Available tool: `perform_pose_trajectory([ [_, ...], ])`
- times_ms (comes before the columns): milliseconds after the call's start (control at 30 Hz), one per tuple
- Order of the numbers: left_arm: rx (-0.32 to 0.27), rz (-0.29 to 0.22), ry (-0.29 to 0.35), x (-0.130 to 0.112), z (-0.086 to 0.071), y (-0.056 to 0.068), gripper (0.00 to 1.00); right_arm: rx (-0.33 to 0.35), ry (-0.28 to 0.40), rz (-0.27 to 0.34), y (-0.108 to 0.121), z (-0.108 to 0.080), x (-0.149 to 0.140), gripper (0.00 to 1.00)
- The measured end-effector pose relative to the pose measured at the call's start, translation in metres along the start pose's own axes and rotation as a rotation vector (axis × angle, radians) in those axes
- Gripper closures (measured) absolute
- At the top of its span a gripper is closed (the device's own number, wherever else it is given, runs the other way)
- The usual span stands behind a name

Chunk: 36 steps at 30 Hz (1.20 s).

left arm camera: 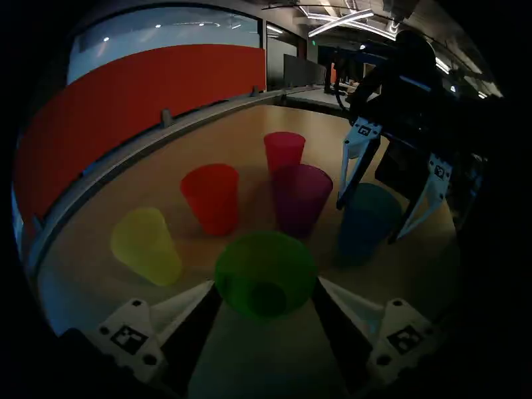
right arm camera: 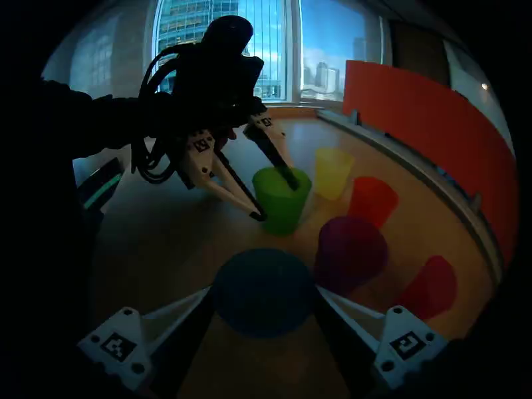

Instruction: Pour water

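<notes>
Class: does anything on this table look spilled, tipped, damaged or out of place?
Nothing stands out: all cups stand upright on the table, no spill shows; the left gripper straddles the green cup, the right gripper the blue cup.

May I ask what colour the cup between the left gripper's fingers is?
Green cup, best in left gripper view.

An office: long wooden desk (left arm camera: 219,133), red divider panel (left arm camera: 133,100), ceiling strip lights (left arm camera: 339,22), high-rise windows (right arm camera: 326,46).
</notes>
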<state>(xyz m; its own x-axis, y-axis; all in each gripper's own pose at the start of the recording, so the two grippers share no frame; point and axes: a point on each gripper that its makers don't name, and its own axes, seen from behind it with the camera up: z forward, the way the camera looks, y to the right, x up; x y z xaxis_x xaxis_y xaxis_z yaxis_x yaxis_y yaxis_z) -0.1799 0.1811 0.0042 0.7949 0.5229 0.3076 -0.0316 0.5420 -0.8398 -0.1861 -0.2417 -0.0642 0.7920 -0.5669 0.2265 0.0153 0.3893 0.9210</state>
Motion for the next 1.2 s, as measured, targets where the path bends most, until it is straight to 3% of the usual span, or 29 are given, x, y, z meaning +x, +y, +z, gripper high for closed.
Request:
perform_pose_trajectory([
  [233, -0.001, -0.015, 0.003, 0.0, 0.003, 0.001, 0.15, -0.003, 0.001, -0.007, 0.0, 0.0, 0.0, 0.0],
  [400, 0.001, -0.012, 0.001, 0.0, 0.003, 0.001, 0.16, -0.012, 0.003, -0.011, 0.001, 0.001, -0.001, 0.08],
  [767, 0.015, -0.017, 0.008, 0.001, -0.001, 0.002, 0.16, -0.017, 0.04, 0.001, 0.0, -0.006, 0.0, 0.09],
  [1000, 0.022, -0.05, 0.07, 0.023, -0.011, 0.003, 0.16, -0.036, 0.08, 0.021, 0.0, -0.02, 0.011, 0.09],
  [1200, 0.053, -0.05, 0.131, 0.047, -0.028, 0.001, 0.15, -0.081, 0.12, 0.028, 0.009, -0.038, 0.025, 0.09],
])
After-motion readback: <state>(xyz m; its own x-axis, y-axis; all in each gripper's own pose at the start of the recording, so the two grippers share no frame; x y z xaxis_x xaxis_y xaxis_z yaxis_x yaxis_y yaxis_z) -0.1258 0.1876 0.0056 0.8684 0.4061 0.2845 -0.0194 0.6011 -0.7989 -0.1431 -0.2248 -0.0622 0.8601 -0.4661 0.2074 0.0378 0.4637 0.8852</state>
